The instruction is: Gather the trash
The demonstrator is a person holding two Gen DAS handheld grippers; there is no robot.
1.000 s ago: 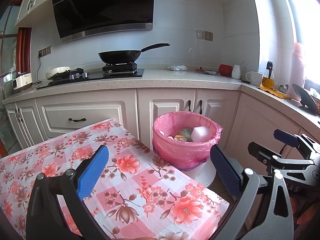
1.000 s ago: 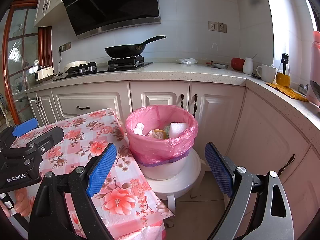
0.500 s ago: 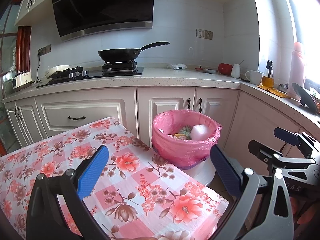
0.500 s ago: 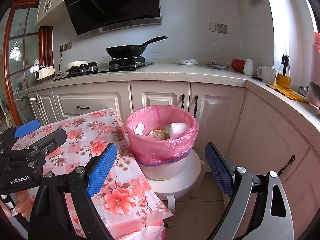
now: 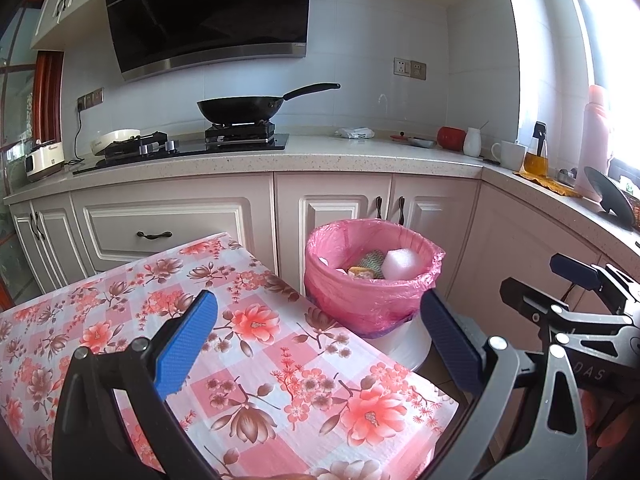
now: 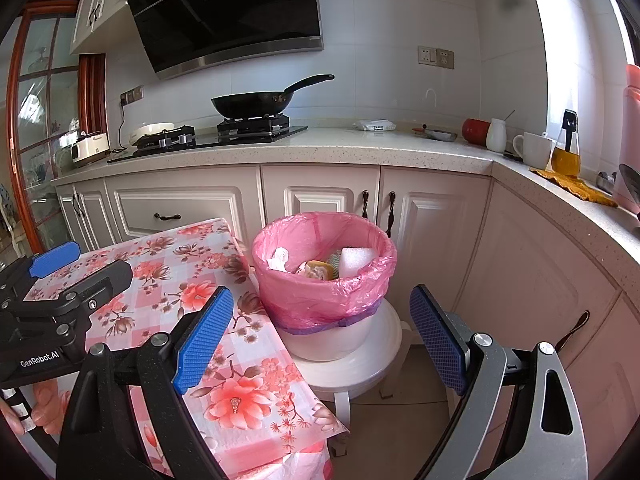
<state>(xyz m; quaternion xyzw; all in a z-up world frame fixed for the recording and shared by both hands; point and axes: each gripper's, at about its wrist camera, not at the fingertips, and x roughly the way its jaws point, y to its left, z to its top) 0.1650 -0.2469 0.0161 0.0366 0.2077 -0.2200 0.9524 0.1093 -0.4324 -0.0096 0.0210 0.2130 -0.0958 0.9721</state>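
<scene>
Beside the floral tabletop (image 6: 208,264): trash bin (image 6: 324,280) on a white stool (image 6: 360,364).
Both the left tool (image 5: 316,332) and right tool (image 6: 320,320) gape apart, empty; trash (image 6: 316,269) lies inside the pink-lined bin.

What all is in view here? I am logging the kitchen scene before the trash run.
trash bin: one, pink liner, on a white stool beside the table
trash in the bin: white foam block, crumpled tissue, yellowish scrap
table: one, pink floral cloth, nothing on it
wok: one, black, on the stove
range hood: one, black, above the stove
mug: one, white, on the counter at right
oil bottle: one, amber, by the window
left gripper: blue pads, open, empty
right gripper: blue pads, open, empty
</scene>
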